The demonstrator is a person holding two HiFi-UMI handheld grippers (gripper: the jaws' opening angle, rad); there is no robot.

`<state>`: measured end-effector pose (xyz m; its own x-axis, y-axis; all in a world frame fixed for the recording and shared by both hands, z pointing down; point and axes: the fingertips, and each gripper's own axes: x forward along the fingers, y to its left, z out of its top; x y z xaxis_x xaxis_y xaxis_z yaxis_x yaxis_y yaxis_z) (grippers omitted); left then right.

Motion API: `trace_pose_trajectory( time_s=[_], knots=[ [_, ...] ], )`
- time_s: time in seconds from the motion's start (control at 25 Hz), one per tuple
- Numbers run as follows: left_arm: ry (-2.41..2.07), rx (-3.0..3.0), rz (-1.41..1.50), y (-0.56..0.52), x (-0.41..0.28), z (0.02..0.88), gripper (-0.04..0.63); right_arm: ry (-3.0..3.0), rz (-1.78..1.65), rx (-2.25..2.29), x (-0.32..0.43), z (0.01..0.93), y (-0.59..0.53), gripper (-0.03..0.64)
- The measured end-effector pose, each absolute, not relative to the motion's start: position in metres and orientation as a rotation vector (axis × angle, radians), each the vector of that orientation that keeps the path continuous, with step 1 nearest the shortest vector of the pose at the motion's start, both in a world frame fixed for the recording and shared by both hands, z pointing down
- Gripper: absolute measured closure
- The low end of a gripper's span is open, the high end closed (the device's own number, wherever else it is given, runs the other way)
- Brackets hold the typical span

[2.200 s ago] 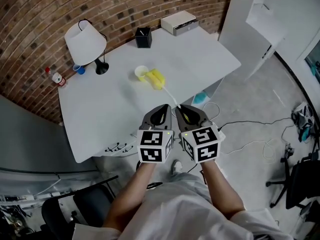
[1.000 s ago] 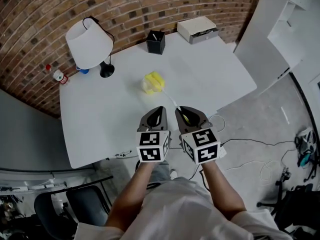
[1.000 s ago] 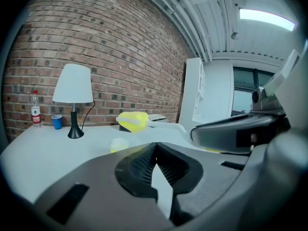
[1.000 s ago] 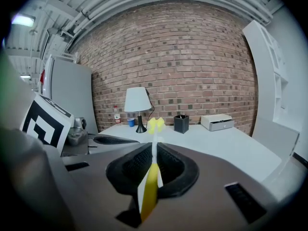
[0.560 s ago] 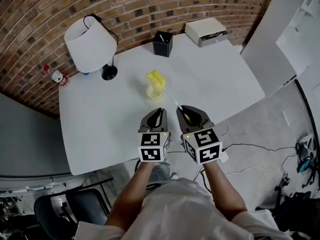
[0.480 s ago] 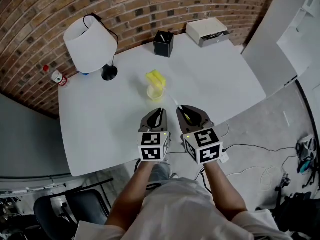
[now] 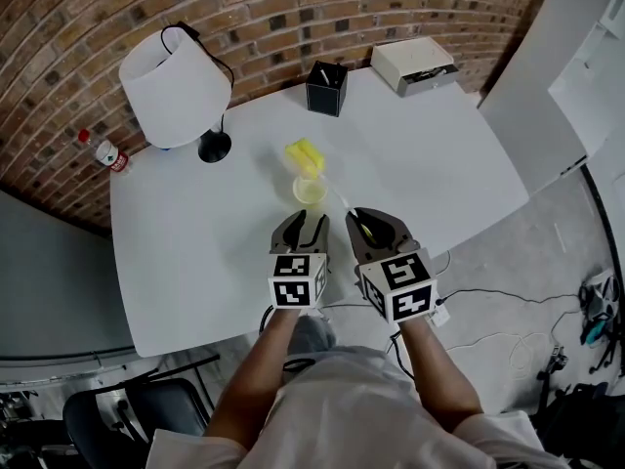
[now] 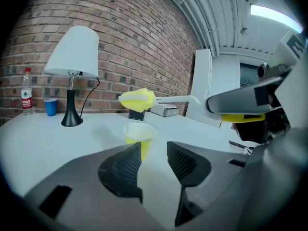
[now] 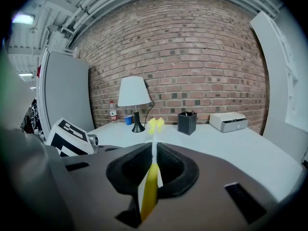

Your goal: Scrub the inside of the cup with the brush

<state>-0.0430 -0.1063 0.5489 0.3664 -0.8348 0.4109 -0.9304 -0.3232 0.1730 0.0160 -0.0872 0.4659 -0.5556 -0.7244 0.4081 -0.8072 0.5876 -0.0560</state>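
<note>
A small yellow cup point(image 7: 311, 191) stands upright on the white table point(image 7: 195, 262), just ahead of my left gripper point(image 7: 303, 225). That gripper's jaws have just been opening and stand apart with nothing between them; in the left gripper view the cup point(image 8: 138, 137) shows beyond the fingertips point(image 8: 126, 163). My right gripper point(image 7: 363, 225) is shut on the white and yellow handle of the brush point(image 9: 151, 177). The brush's yellow head point(image 7: 304, 156) hangs past the cup's far side, above the table. From the left gripper view the brush head point(image 8: 137, 100) floats over the cup.
A white lamp point(image 7: 176, 86) stands at the table's back left, with a water bottle point(image 7: 103, 151) and a blue cup point(image 8: 50, 107) near it. A black pen holder point(image 7: 326, 88) and a white box point(image 7: 415, 63) sit along the back. Cables lie on the floor at right.
Both grippers have moved forward and down towards the cup. The left gripper's jaws, shut before, now stand apart. The brush stays in the right gripper.
</note>
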Motion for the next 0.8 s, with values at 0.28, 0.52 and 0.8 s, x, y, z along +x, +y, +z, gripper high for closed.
trace_pose_trajectory(
  time_s=[0.28, 0.52, 0.8],
  knots=[
    [-1.506, 2.238, 0.368, -0.128, -0.050, 0.571, 0.349, -2.472, 0.337, 1.248, 0.011, 0.466, -0.105, 0.589],
    [-1.505, 2.247, 0.377, -0.147, -0.054, 0.580, 0.302, -2.457, 0.347, 1.259, 0.009, 0.471, -0.117, 0.589],
    [-1.488, 2.252, 0.408, -0.165, -0.054, 0.588, 0.275, -2.433, 0.369, 1.274, 0.008, 0.476, -0.131, 0.589]
  ],
)
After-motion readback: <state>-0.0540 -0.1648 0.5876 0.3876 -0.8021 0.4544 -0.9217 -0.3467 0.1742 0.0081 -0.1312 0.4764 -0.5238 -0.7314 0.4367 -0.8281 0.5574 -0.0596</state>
